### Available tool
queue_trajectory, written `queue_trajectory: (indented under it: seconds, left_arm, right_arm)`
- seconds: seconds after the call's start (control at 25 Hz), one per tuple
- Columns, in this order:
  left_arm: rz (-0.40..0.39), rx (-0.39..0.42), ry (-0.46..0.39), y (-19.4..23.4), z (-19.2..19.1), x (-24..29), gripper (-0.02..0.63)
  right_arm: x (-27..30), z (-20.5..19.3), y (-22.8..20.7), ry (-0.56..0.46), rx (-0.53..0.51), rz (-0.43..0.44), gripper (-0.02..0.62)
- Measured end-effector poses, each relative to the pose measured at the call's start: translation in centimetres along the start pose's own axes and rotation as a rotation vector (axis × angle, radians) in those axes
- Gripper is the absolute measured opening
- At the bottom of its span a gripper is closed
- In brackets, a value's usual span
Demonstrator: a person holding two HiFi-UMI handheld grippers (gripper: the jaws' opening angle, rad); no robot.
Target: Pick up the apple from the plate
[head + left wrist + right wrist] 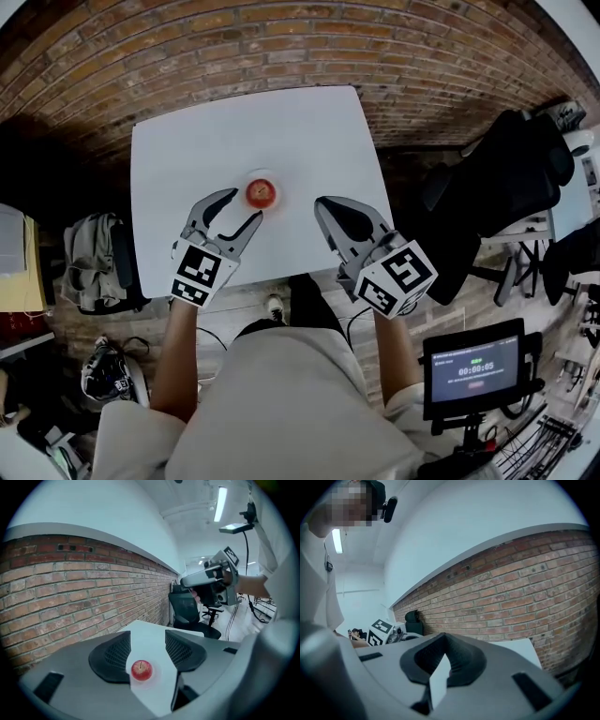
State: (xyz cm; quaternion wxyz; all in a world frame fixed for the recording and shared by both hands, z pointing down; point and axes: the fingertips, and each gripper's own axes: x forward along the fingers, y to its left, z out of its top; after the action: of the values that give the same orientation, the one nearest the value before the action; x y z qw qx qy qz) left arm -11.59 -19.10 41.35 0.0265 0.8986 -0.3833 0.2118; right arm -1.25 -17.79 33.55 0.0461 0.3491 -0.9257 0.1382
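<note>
Fingers (pixel 110 656) of the left gripper (pixel 244 206) stand spread, the apple (pixel 261 193) just ahead on its plate (pixel 157 671). Right gripper (pixel 326 206) fingers (pixel 461 660) are pressed together, empty.

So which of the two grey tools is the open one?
The left grey tool: its jaws stand apart, aimed at the round red apple. The right tool has its jaws together.

We could barely tell the plate (pixel 262 173) from the white table (pixel 187 159) in the head view, as its rim was too faint. In the left gripper view, the left gripper (pixel 146 637) cut off the table's near part, and the plate's left rim was lost at a pad's edge. In the right gripper view, the right gripper (pixel 444 637) hid most of the table, and of the left gripper only the marker cube (pixel 380 631) showed. The small print on the screen (pixel 473 367) was beyond us.
</note>
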Motion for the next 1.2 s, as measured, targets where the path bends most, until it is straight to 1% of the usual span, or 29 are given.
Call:
queue_trajectory:
  seconds: [0.16,0.32,0.68,0.88,1.04,1.2]
  left_arm:
    - [-0.013,-0.011,0.032,0.1,-1.0,1.5,0.227]
    - [-0.025,-0.027,0.057,0.2,-1.9,2.6,0.229]
    - [-0.018,-0.054,0.118,1.1,-4.4,4.2,0.229]
    - [-0.025,-0.052,0.164,1.4,-5.7,4.8,0.229]
    - [-0.017,-0.066,0.171,1.7,-6.4,5.2,0.229]
    - [-0.011,-0.077,0.185,1.8,-7.1,5.3,0.229]
  right_arm:
    - [0.2,-0.8,-1.0,0.020,0.008,-0.007,0.000]
    - [0.6,-1.5,-1.9,0.035,0.038,-0.005,0.000]
    - [2.0,-2.5,-3.2,0.058,0.066,0.010,0.000]
    - [2.7,-2.8,-3.6,0.080,0.069,0.029,0.000]
    - [3.1,-3.4,-3.5,0.096,0.067,0.045,0.000]
    - [3.1,-4.0,-3.6,0.102,0.076,0.042,0.000]
